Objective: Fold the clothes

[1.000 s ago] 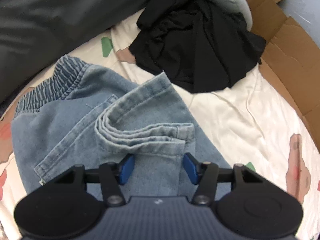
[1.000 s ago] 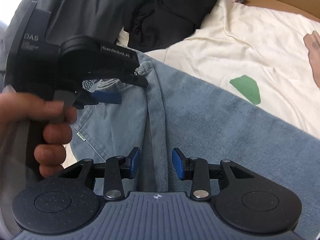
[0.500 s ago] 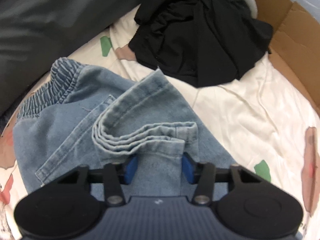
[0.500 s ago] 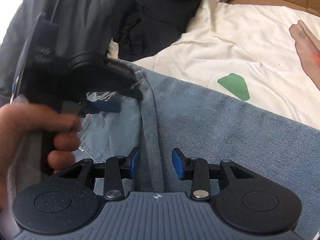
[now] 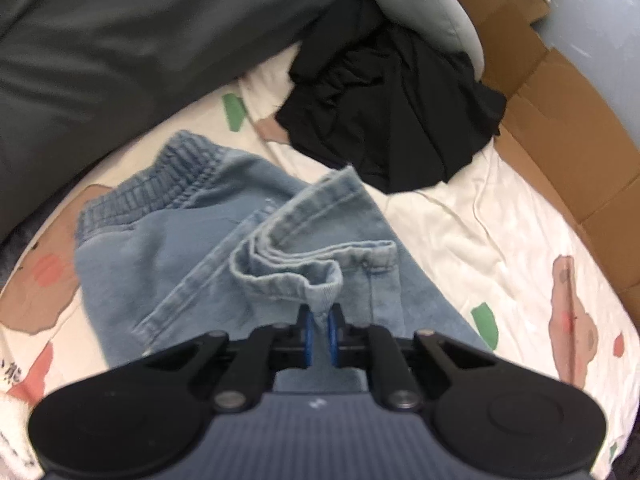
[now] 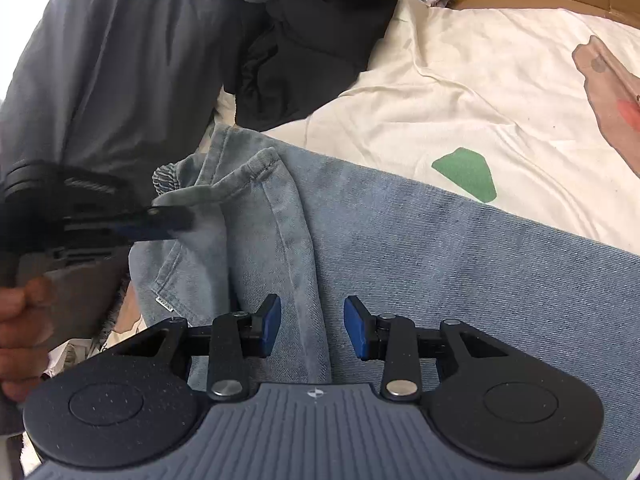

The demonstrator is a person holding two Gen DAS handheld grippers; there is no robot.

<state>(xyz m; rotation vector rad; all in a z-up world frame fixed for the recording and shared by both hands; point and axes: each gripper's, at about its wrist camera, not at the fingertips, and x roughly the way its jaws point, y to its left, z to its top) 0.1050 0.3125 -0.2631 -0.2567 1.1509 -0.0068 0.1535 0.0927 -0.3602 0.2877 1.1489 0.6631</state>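
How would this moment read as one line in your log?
left claw: shut on light blue denim jeans hem | right claw: open over jeans | stage: folding

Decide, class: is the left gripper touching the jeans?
Touching. The left wrist view shows the left gripper shut on a bunched fold of the jeans, denim pinched between its blue pads.

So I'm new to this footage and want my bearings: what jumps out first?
The light blue jeans spread over the cream printed sheet fill the middle, and the left gripper is pinching their bunched hem. Behind them a crumpled black garment lies beside brown cardboard. The right gripper hangs open over the denim.
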